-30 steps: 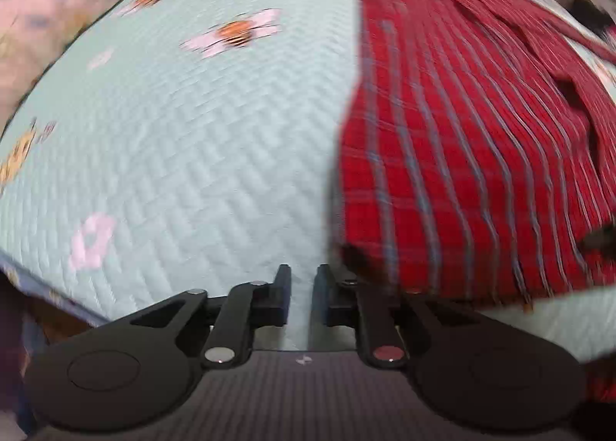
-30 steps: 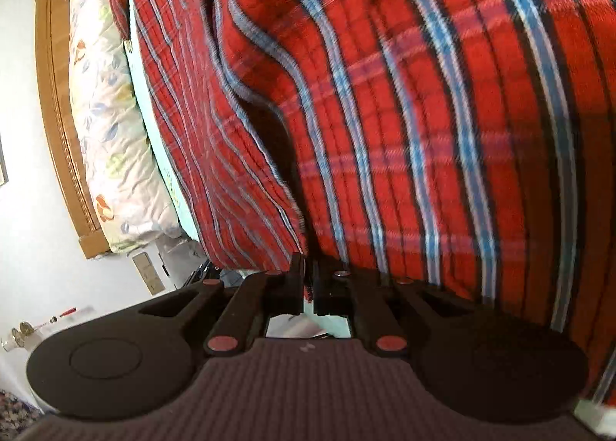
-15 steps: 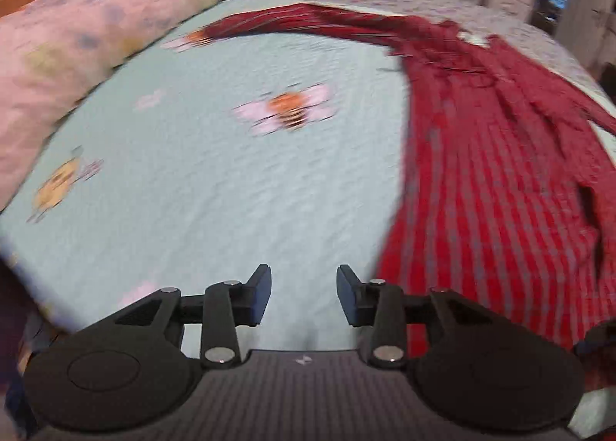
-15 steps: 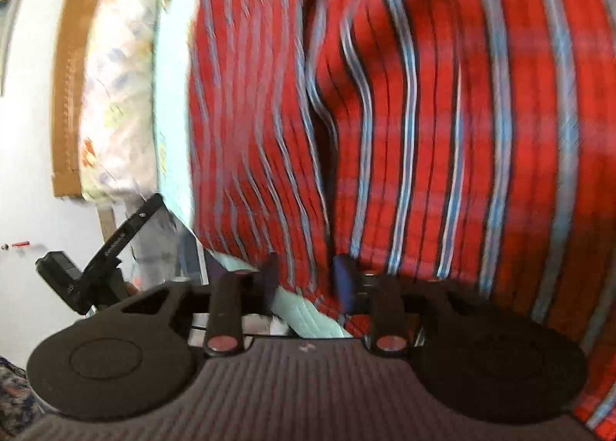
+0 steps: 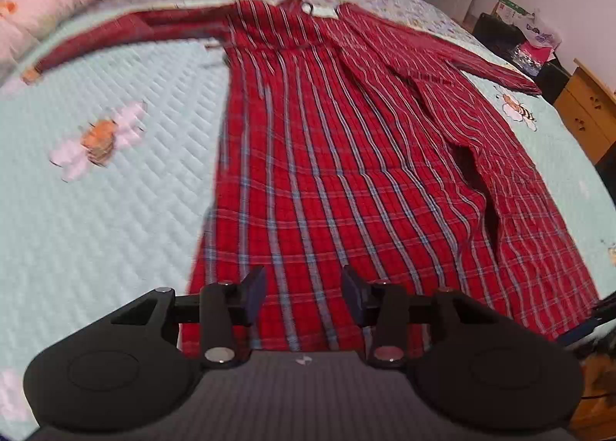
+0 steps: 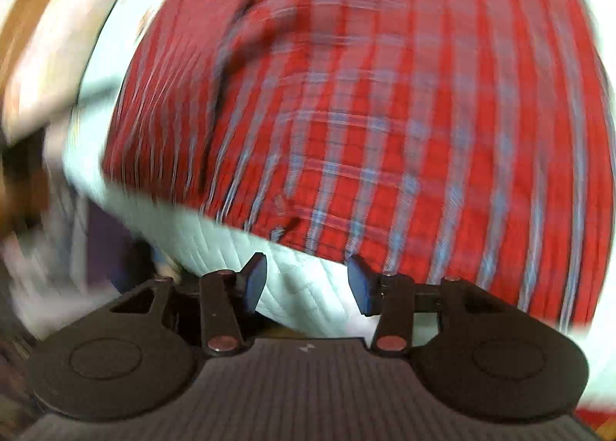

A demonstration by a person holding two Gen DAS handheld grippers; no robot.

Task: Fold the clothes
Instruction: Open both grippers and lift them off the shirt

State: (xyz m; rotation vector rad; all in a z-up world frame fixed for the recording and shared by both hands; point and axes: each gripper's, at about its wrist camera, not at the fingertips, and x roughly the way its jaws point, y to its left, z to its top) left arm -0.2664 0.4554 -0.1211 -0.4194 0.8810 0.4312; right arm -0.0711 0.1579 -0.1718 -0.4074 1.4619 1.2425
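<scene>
My left tongs (image 5: 303,289) tip down over the bottom hem of the red plaid dress (image 5: 338,171). Their jaws have just been opening and now stand spread apart, with nothing pinched; I only see the cloth lying below the gap. My right tongs (image 6: 307,281) also tip down, near the hem of the dress (image 6: 385,114), over a strip of the bed cover (image 6: 304,287). Their jaws have just been opening too and stand spread, with nothing between them. This view is very blurry.

The dress lies flat on the bed, spread out long, with its collar at the far end and one long sleeve (image 5: 127,31) stretched out to each side. The cloth is red with thin blue and white stripes crossing in squares, and it has soft folds. The bed cover (image 5: 115,210) under the dress is pale blue-green and quilted in zigzag stitches. Beside the dress, a bee picture (image 5: 98,139) is sewn on it.
</scene>
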